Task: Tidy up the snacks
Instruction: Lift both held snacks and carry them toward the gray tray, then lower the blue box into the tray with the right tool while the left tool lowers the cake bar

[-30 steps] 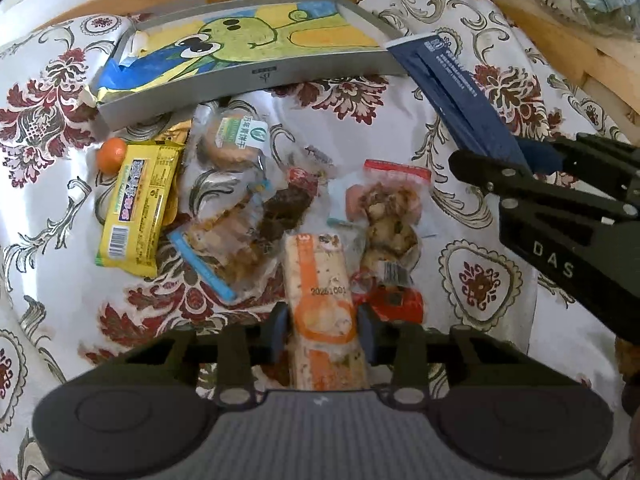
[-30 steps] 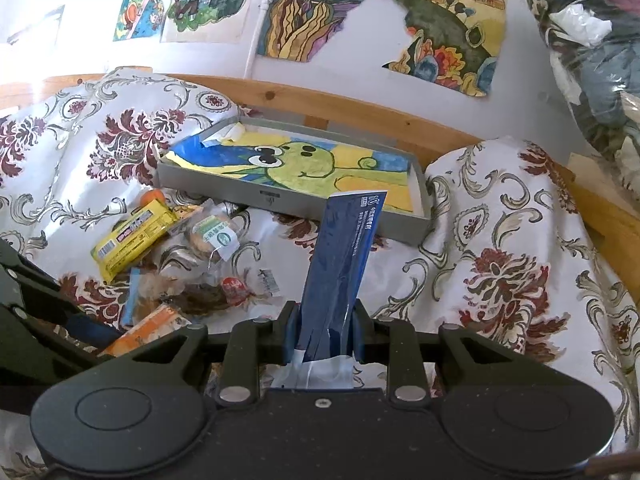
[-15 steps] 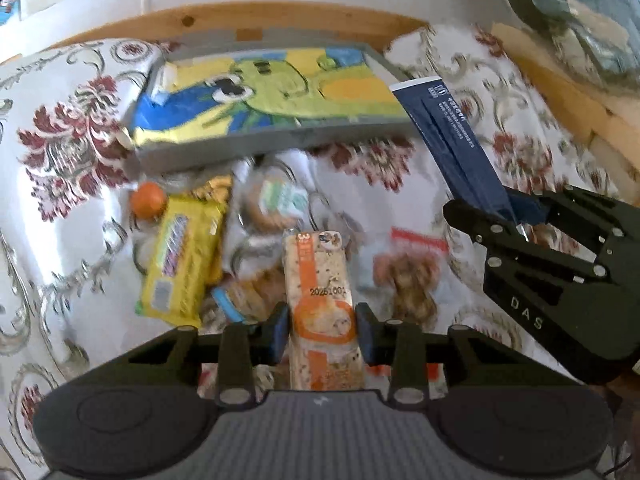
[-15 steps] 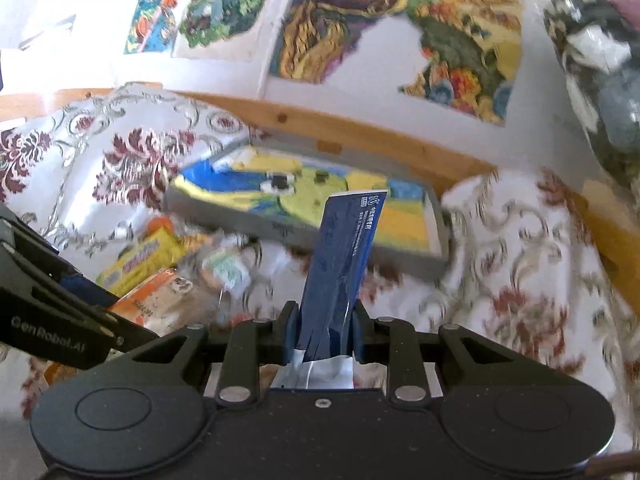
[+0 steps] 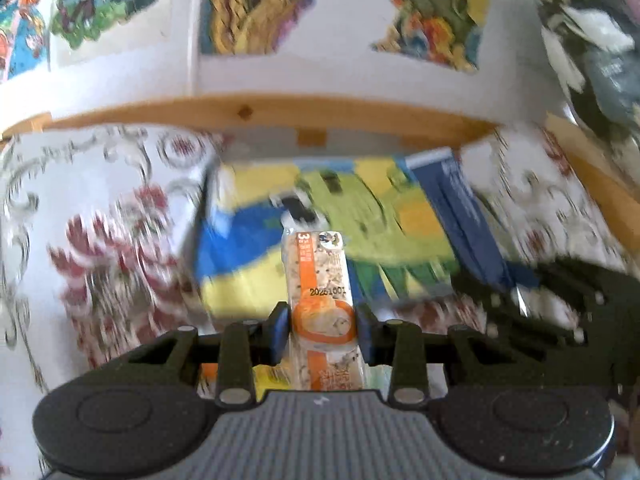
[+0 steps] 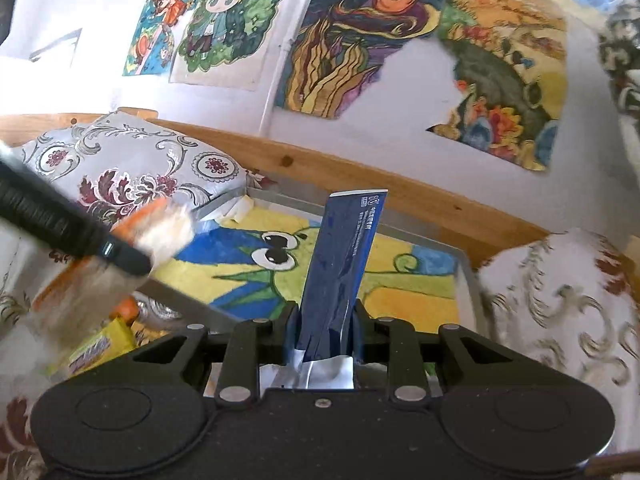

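— What can you count around the tray (image 6: 466, 276)?
— You have 2 grippers, each clamping 1 packet: orange snack bar (image 5: 323, 280), blue sachet (image 6: 344, 256). Left of it, 1 yellow bar (image 6: 98, 350). Behind it, 3 wall drawings.

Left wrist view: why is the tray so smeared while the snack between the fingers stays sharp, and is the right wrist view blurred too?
Left wrist view: motion blur streaks the tray and cloth, but the orange snack pack looks crisp, its date print readable. Right wrist view: mostly sharp, the blue packet and wall drawings clear; only the left gripper is smeared.
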